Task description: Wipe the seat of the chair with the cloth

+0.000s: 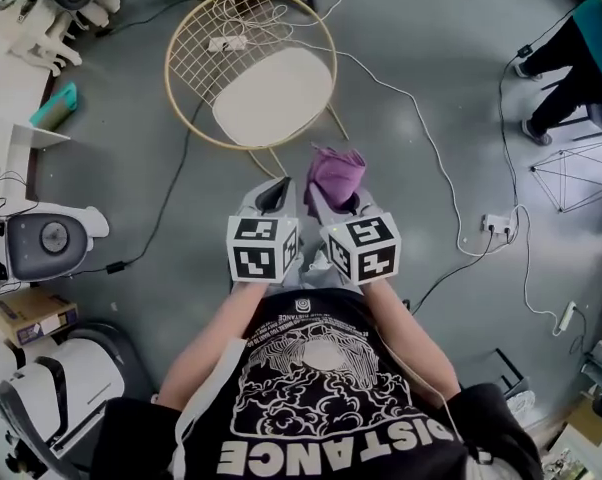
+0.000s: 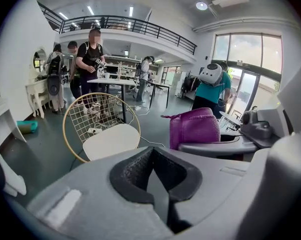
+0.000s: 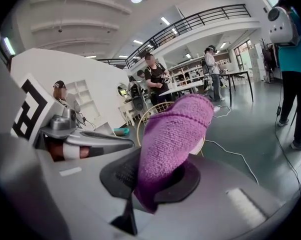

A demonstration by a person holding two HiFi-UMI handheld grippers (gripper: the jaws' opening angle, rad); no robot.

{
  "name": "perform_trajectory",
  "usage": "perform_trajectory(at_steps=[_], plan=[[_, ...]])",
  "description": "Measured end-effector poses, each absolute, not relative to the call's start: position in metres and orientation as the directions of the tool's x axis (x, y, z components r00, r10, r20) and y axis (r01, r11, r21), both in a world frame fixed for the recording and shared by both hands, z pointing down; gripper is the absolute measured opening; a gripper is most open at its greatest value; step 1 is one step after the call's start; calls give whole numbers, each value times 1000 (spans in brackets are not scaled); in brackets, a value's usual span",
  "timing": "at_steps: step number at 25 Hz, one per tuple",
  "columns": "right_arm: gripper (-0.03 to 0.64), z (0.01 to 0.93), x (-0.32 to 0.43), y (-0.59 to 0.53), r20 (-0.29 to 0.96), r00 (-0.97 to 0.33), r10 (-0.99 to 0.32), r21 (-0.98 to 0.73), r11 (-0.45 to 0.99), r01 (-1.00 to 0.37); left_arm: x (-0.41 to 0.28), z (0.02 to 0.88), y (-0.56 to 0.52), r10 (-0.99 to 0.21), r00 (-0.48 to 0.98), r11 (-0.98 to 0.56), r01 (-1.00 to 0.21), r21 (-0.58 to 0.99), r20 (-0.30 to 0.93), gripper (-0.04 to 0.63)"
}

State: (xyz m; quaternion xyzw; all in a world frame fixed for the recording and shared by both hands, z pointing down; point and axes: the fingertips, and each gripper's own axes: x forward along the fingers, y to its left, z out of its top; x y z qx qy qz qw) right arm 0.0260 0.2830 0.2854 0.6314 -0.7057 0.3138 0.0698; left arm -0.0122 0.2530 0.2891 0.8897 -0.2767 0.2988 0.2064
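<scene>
**A:** Where is the cloth right now?

**B:** In my right gripper [image 3: 151, 181]. Its fingers are clamped on the lower end of the purple cloth [image 3: 173, 129], and the rest stands up above them in a loose bunch.

**A:** And your other one?

**B:** My left gripper [image 2: 153, 160] has its fingers pressed together with nothing between them. It hangs just beside the right one, both out in front of my chest.

**A:** Is the cloth on the chair?

**B:** No. The chair [image 1: 203, 63] stands on the grey floor [image 1: 431, 58] ahead of me, with its gold wire back on the far side. Its pale seat [image 1: 274, 96] is bare. In the head view the cloth lies close to the seat's near edge, but I hold it up in the air, apart from the seat.

**A:** So how much is done?

**B:** As I judge it, only the pick-up. The cloth is in hand and I face the chair. No part of the seat has cloth on it, and I cannot tell from its look whether any of it has been wiped.

**A:** What's left, then?

**B:** The whole wipe, I'd say. I need to bring the cloth down onto the seat and rub across it from edge to edge.
</scene>
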Motion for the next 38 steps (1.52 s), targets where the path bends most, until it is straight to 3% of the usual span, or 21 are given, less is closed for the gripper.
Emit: perform_trajectory(at_steps=[14,38], plan=[[57,311,29,213,549,-269,-791,-333,88,-939,-13,312,184,-413,643,-686,-685,244,644,-2],[57,399,-19,9,702,-446,-555,-347,280,-895,-47,394,-1,-392,577,-483,-792,373,717,-2]])
